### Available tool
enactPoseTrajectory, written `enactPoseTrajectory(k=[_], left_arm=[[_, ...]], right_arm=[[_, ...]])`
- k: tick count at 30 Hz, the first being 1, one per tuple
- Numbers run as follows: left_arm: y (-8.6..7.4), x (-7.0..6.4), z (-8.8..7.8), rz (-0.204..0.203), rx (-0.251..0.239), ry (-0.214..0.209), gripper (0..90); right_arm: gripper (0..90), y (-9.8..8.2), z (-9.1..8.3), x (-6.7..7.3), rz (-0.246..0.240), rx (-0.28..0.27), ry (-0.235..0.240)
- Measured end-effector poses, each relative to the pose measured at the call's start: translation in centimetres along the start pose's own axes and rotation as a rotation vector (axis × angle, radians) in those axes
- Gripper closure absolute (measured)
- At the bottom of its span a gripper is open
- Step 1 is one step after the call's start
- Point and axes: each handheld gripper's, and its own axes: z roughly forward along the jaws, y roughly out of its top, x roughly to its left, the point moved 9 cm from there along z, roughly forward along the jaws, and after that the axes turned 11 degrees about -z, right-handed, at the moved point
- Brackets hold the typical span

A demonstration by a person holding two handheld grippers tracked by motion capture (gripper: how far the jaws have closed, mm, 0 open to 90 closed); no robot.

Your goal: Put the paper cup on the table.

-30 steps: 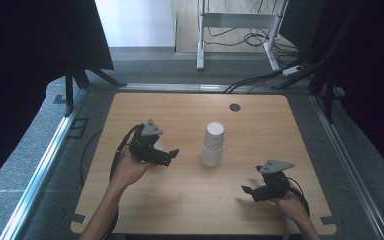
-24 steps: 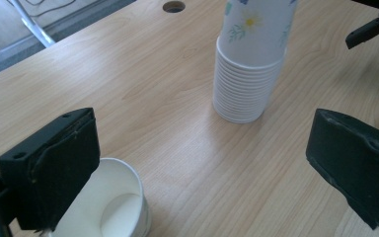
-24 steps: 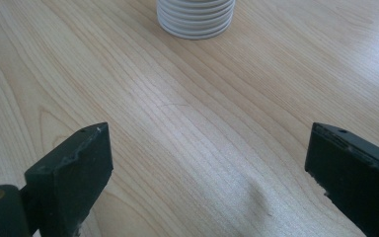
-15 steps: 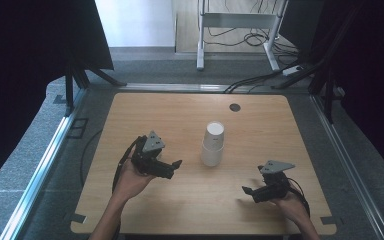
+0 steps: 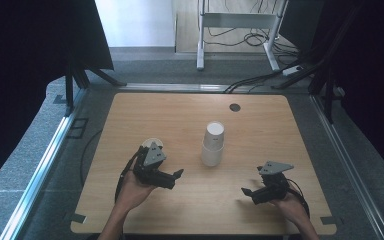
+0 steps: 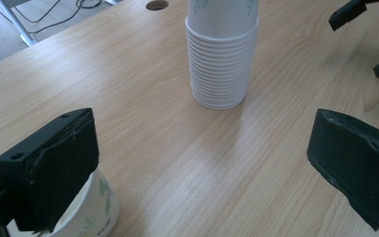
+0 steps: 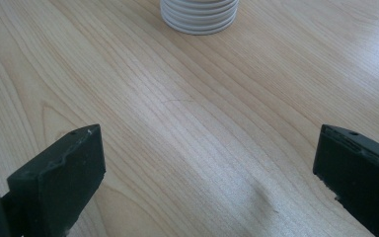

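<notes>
Single cup [image 6: 91, 212] upright beside left claw [image 5: 172, 176], both claws wide open, empty, stack [image 5: 213, 144] mid-table

No readable text; cups [image 6: 222, 54] bear green leaf print only.

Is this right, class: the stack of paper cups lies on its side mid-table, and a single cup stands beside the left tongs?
Not quite. The stack of paper cups stands upright, rims down on the table, as the left gripper view shows. The single cup does stand beside the left tongs.
</notes>
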Motion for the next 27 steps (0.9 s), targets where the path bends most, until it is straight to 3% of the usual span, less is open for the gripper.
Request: enactPoseTrajectory(k=[7, 13, 27], left_arm=[[-1.4, -1.0, 0.9, 0.02, 0.003, -0.014, 0.0], [-2.7, -1.6, 1.7, 0.011, -0.003, -0.038, 0.0], [-6.9, -1.7, 4.2, -0.048, 0.125, -0.06, 0.0]], right_arm=[[0.0, -0.2, 0.1, 0.1, -0.001, 0.01, 0.0], [0.0, -0.4, 0.1, 0.2, -0.008, 0.022, 0.006], [0.0, -1.3, 0.9, 0.7, -0.015, 0.077, 0.029]])
